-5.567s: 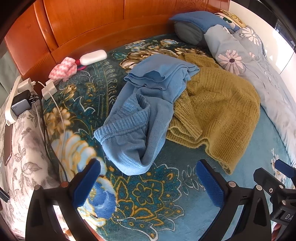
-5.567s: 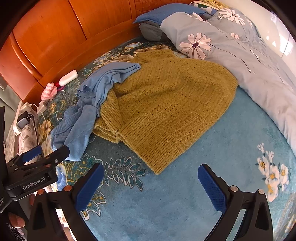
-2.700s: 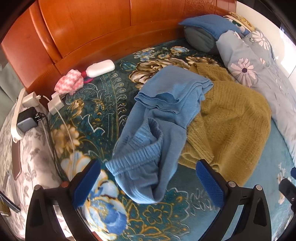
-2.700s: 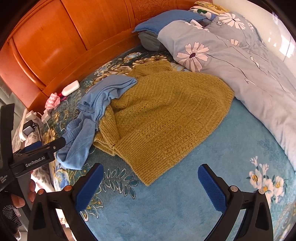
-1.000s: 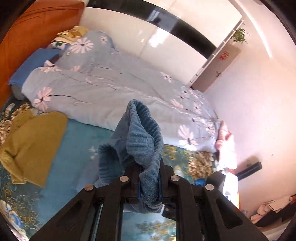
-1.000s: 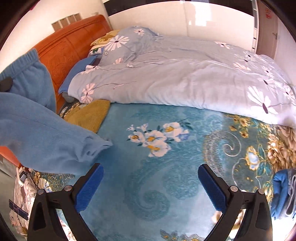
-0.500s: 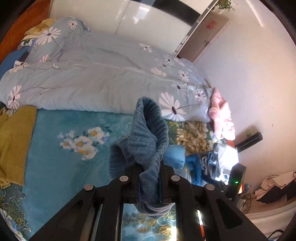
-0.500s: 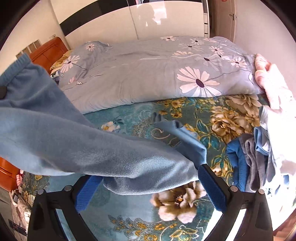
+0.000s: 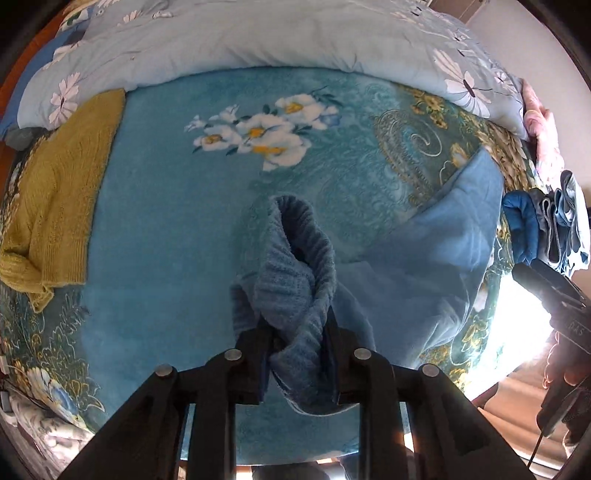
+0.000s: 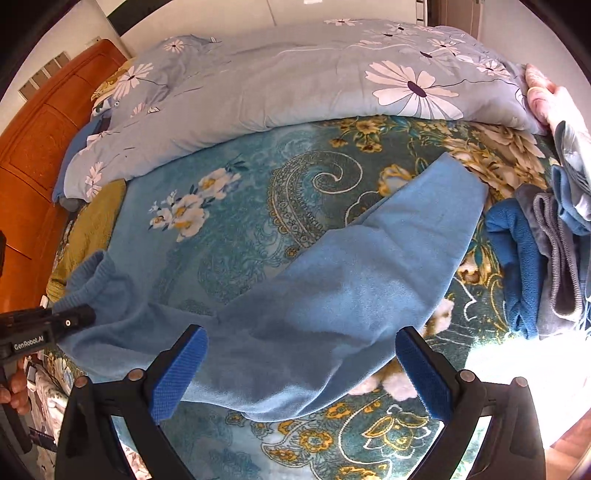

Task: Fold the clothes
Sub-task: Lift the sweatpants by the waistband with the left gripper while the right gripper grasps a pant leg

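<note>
Looking through the left wrist camera, I see my left gripper clamped tight on the ribbed waistband of the light blue fleece pants, the knit bunched up between the jaws at 6 o'clock. From there the pant leg runs out toward 3 o'clock across the teal floral blanket. A mustard knit sweater lies at 9 o'clock, a pale blue daisy duvet fills 12 o'clock, and a pile of dark blue and grey clothes sits at 3 o'clock.

Through the right wrist camera, my right gripper stands wide apart and holds nothing, its blue pads just above the pants, which stretch from 9 o'clock, where the left gripper grips them, up toward 2 o'clock. The clothes pile is at 3 o'clock, the duvet at 12, the wooden headboard at 10.
</note>
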Demonstrator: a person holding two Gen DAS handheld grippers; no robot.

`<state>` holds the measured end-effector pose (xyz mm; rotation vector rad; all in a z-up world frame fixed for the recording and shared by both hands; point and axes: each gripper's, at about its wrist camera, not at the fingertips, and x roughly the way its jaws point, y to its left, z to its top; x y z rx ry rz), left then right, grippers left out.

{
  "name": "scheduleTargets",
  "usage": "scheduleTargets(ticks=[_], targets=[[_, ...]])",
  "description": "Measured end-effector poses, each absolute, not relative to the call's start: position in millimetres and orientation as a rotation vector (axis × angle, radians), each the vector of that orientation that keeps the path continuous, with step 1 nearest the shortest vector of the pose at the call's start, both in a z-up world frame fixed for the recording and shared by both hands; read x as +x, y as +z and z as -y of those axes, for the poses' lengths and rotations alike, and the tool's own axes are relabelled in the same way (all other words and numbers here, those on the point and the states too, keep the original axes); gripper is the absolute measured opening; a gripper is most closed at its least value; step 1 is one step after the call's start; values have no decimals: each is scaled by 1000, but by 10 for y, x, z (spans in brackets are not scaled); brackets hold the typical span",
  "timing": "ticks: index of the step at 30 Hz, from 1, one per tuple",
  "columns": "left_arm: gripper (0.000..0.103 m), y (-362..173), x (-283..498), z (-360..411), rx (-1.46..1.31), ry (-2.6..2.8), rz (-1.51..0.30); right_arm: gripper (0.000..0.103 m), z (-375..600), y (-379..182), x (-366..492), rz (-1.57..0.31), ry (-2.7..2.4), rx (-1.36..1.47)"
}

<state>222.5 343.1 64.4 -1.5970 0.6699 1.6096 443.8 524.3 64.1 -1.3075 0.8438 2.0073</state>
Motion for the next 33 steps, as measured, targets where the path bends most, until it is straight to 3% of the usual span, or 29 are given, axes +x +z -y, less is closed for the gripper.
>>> scheduleTargets(ticks=[4,8,10,23,27,29,31,33], targets=[[46,586,2131,-3229,-1614,1614,-663,103,-5253,484,4416,-838,1973,-1359],[49,558,2032,-3090,-1646,1636,-643,103,-5236,324,4399,-834,1934,-1418],[56,520,1993,-2973,-1666,1650,-605,103,-5258,262,4346,-823,1923,-1433],[56,-519,1859,-3206,-1869,1570,-559,102,-5866,-249,3875,-818,1805,-1468],[56,-674,1828,-3227,-1913,1556,-530,91,-6164,-383,3736,-902,1715,-1437],[48,-672,1798,-3226,-1911,1554,-502,82,-6268,-443,3746,-956,1674,-1428],[33,-669,1782,-3234,-1909,1545,-499,63,-6333,-494,3757,-978,1633,-1436],[26,-656,1785,-3243,-1902,1539,-498,53,-6338,-525,3782,-992,1610,-1455]])
